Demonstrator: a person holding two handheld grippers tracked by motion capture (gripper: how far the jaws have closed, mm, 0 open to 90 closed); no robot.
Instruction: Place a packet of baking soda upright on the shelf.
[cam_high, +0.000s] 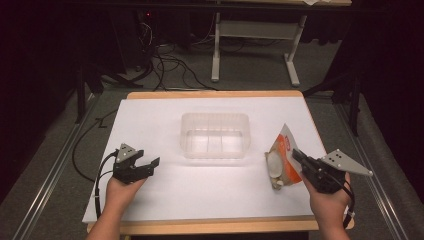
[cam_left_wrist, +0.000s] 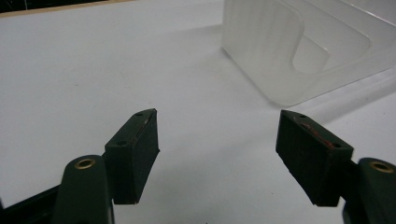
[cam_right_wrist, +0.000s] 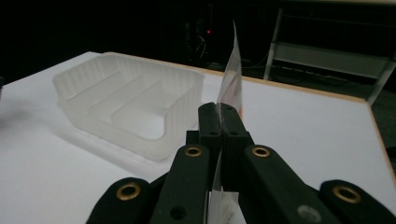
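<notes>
Here the clear plastic tray (cam_high: 215, 135) is sitting at the middle of the white table (cam_high: 165, 195), between the two grippers and touching neither; nothing is lying between it and the orange-and-white snack pouch (cam_high: 282, 160) to its right. The right gripper (cam_high: 300, 156) is clenching that pouch by its edge, with the pouch hanging tilted near the table's right side. The right gripper view is showing the jaws pressed together on the thin pouch (cam_right_wrist: 232, 77), seen edge-on, and the tray's (cam_right_wrist: 130, 105) inner dividers. The left gripper (cam_high: 150, 167) is resting low by the table's left front, the hand (cam_high: 120, 192) under it, jaws spread with nothing between them, pointing toward the tray (cam_left_wrist: 299, 46)
</notes>
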